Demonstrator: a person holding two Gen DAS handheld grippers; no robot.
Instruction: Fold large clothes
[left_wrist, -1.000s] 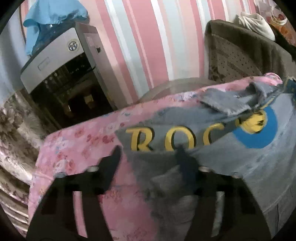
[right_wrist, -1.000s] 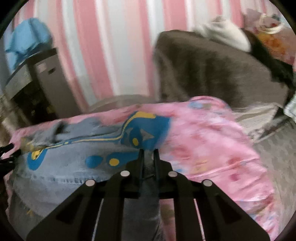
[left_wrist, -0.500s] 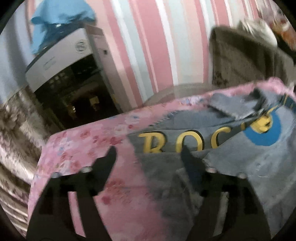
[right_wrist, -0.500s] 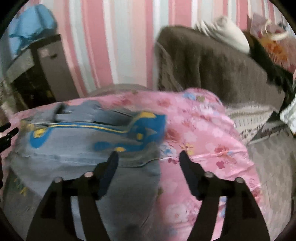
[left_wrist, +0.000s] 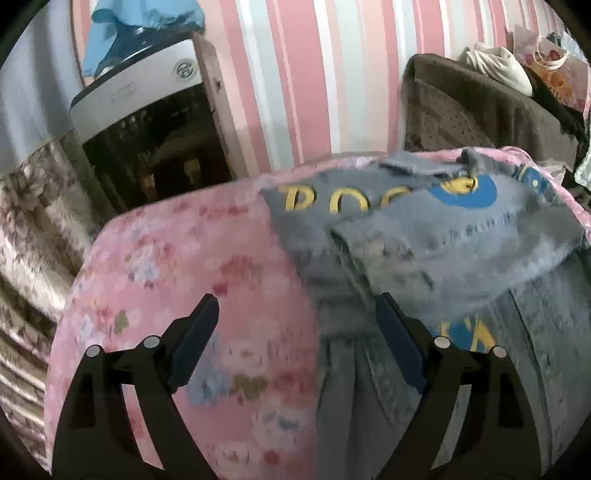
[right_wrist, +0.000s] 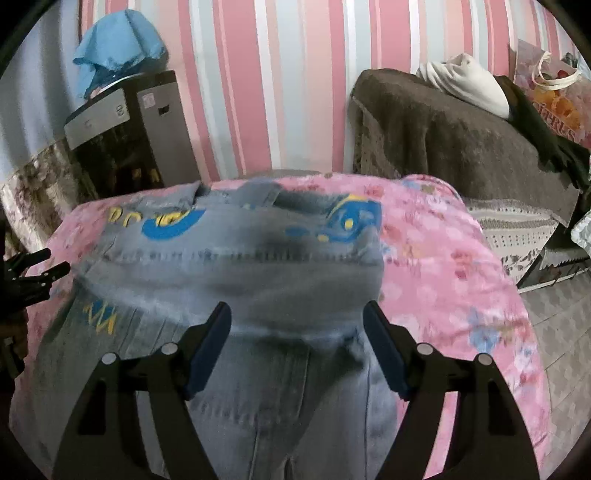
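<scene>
Faded grey denim jacket (right_wrist: 236, 280), folded and rumpled on pink floral cloth (right_wrist: 454, 273), both tools (left_wrist: 295, 317) (right_wrist: 297, 317) spread apart, gripping nothing.

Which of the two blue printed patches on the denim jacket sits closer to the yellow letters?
The rounded blue patch on the left of the denim jacket, right beside the yellow letters. The other blue patch lies near the jacket's right edge.

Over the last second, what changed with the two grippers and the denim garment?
The right gripper, shut on the denim garment a second ago, let it go; its fingers now stand apart above the folded cloth. The left gripper was open throughout and drew back slightly toward the near edge. The garment stays folded on the pink floral cover.
</scene>
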